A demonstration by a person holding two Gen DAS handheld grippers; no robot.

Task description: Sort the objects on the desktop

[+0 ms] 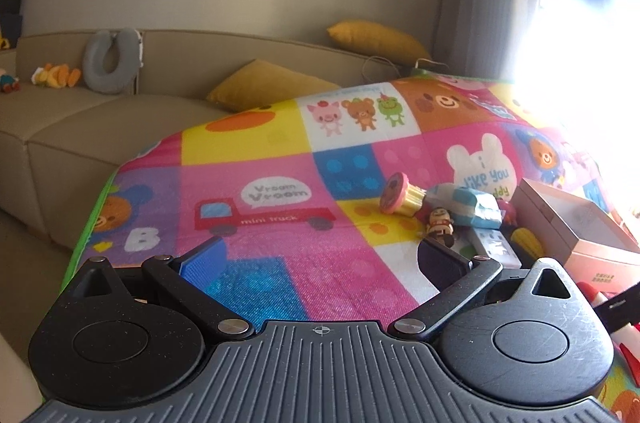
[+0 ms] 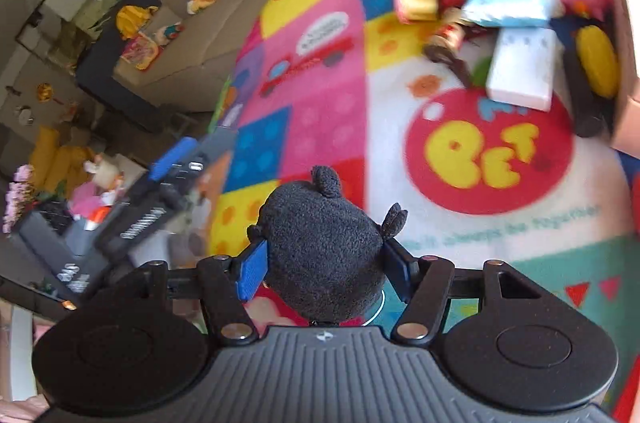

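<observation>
One black plush (image 2: 324, 247) clamped in right hand-held gripper (image 2: 325, 265); one box (image 1: 576, 223).

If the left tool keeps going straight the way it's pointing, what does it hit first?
Probably nothing but the play mat: the left tool stands open and empty over a bare stretch. The toy pile, including the figurine, lies off to its right, though depth is unclear.
</observation>
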